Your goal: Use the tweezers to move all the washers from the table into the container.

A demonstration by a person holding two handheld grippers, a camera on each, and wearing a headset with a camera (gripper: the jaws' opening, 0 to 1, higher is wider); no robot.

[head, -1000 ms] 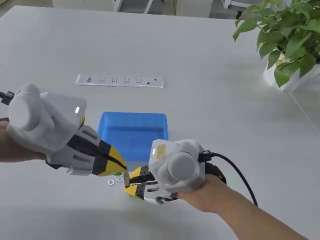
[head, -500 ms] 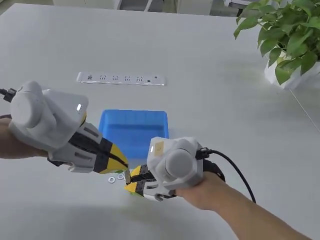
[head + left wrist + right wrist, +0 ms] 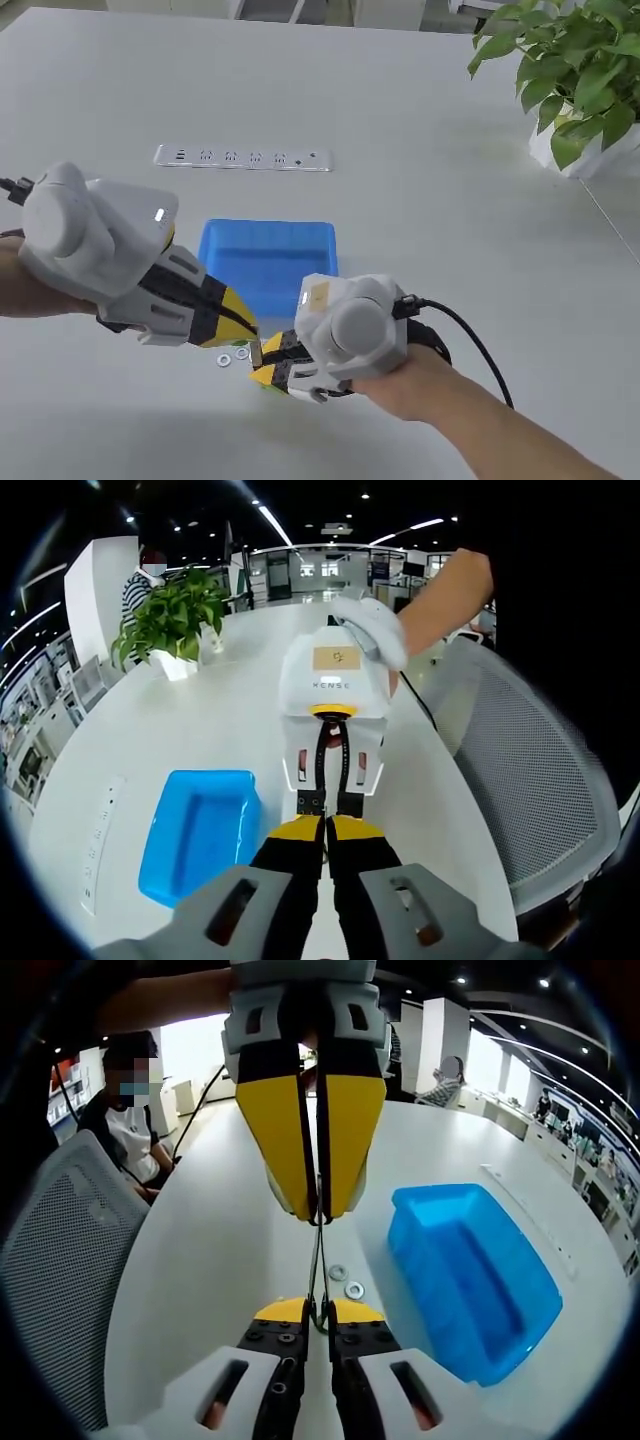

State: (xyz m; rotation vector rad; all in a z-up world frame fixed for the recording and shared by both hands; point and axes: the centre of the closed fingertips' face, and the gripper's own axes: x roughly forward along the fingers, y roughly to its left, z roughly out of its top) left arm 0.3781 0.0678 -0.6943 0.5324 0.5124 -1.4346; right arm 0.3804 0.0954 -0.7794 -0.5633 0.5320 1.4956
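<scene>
A: what's grabbed?

B: left gripper point(image 3: 318, 1210) and right gripper point(image 3: 317, 1315) both look clamped on thin metal tweezers point(image 3: 316, 1260). Two small silver washers point(image 3: 354, 1289) on the white table point(image 3: 450, 200), beside the blue plastic container point(image 3: 470, 1280).

One worktop point(image 3: 450, 200). One blue container point(image 3: 268, 255). Two washers, first washer point(image 3: 222, 362) and second washer point(image 3: 241, 354), side by side just off the container's near edge. One pair of tweezers point(image 3: 316, 1260). Two claws, left claw point(image 3: 248, 338) and right claw point(image 3: 257, 363), both at the container's near edge. One power strip point(image 3: 243, 159), beyond the container. One potted plant point(image 3: 570, 70), far right of the container.
</scene>
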